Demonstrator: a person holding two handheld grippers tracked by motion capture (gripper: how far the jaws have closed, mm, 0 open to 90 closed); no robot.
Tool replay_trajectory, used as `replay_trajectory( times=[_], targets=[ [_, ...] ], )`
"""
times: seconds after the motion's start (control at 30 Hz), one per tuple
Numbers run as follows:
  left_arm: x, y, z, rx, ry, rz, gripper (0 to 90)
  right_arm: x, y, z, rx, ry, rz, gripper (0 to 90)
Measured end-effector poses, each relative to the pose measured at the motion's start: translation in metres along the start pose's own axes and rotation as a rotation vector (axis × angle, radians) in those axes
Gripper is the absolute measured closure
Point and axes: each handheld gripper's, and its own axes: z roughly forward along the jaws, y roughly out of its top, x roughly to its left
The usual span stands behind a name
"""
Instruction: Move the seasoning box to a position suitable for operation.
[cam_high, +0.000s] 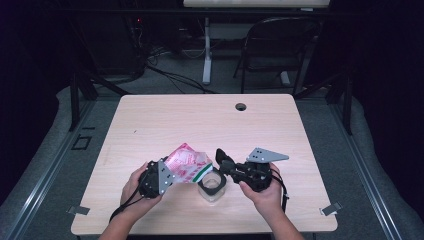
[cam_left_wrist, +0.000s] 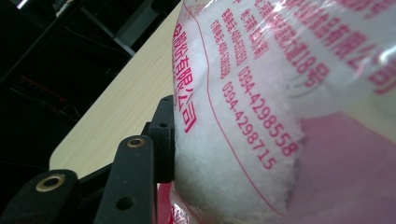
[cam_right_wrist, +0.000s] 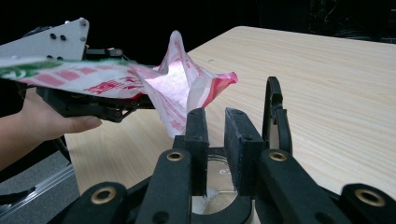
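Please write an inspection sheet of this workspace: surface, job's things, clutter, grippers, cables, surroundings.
Surface: light wooden table, with a round hole near the far edge.
Job's things: pink and white printed bag of white grains, tipped over a clear jar that stands on the table.
Clutter: nothing seen.
Grippers: left gripper shut on the bag; right gripper holds the jar by its rim, one jaw inside and one outside.
Cables: a black cable trails from the left gripper; more lie on the floor behind.
Surroundings: dark room, folding chair and a white desk leg beyond the table.
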Motion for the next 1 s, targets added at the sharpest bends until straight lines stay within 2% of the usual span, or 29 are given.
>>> replay_trajectory(
  times=[0.23, 1.0],
  targets=[
    [-0.0044, 0.0026, -0.0009, 0.000, 0.013, 0.045, 59.3, -0.0003, -0.0001, 0.0000, -0.002, 0.001, 0.004, 79.3],
    [-0.0104, 0.0043, -0.0021, -0.005, 0.042, 0.095, 59.4, -0.0008, 0.0002, -0.0005, -0.007, 0.003, 0.007, 77.7]
  ],
)
